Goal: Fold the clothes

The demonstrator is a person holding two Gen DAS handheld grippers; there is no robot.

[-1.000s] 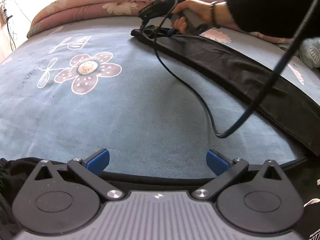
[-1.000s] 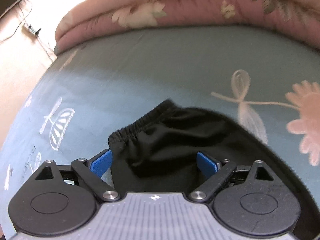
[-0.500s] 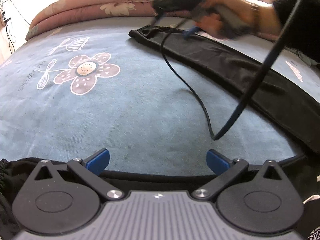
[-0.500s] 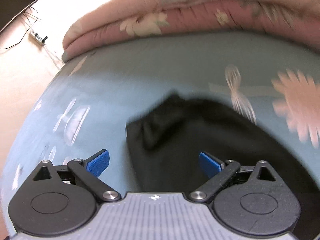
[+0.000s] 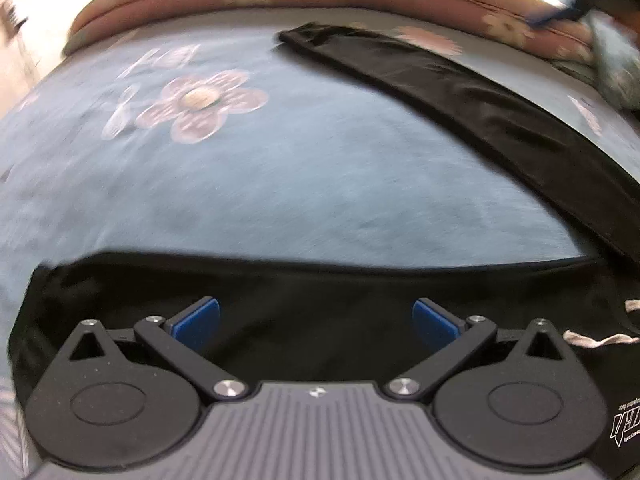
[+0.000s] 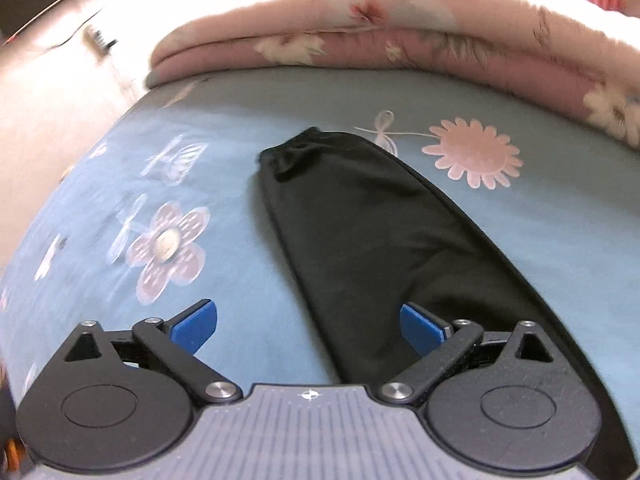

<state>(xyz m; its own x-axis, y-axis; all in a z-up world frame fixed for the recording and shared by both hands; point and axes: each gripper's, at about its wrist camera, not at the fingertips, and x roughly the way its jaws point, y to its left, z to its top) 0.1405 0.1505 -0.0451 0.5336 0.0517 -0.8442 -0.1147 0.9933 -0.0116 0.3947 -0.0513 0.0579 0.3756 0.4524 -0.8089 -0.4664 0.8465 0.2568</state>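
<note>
**Black trousers spread on the bed, both grippers wide open**

The trousers [image 6: 380,240] lie flat on the blue bed sheet [image 5: 300,184]. In the right wrist view one leg runs away from the camera, its gathered cuff at the far end near a pink daisy print [image 6: 474,152], short of the folded pink quilt [image 6: 400,44] along the far side of the bed. In the left wrist view the same leg [image 5: 480,108] stretches diagonally across the upper right, while another part of the garment forms a dark band right across the bottom, under the left gripper [image 5: 316,322]. A pale drawstring [image 5: 596,340] lies on the cloth at the right edge.

The left gripper's blue pads stand far apart above the black cloth, pressing on nothing.

The right gripper [image 6: 308,324] has just been opening its jaws and now stands spread wide. The leg's near part lies below and between its pads; they do not pinch it. A flower print [image 6: 168,248] shows on the sheet to the left of the leg.
</note>
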